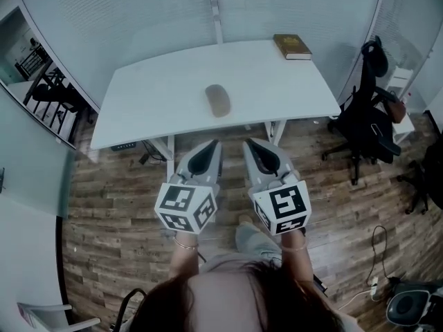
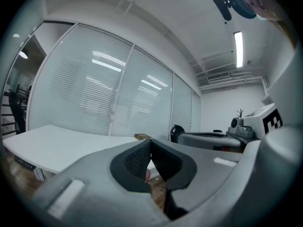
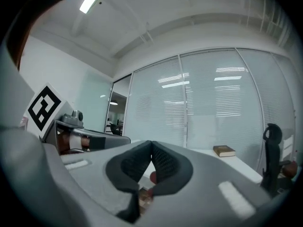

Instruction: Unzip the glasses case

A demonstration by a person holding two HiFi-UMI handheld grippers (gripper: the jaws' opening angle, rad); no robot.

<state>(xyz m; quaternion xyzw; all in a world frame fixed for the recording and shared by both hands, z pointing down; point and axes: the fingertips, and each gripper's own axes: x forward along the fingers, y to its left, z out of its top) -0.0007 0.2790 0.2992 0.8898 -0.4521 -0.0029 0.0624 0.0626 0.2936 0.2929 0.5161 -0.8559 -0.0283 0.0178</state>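
While they hover level just short of the white table (image 1: 152,95), the left gripper (image 1: 213,144) and right gripper (image 1: 250,144) are both clenched on nothing. The glasses case (image 1: 217,100) lies zipped near the table's middle, well apart from a book (image 1: 291,46) at its far right corner.

The glasses case (image 1: 217,100) is a smooth, grey-brown, rounded oblong that lies flat and looks closed near the middle of the white tabletop (image 1: 152,95), its long axis running from near edge to far edge, its zip too small to make out.
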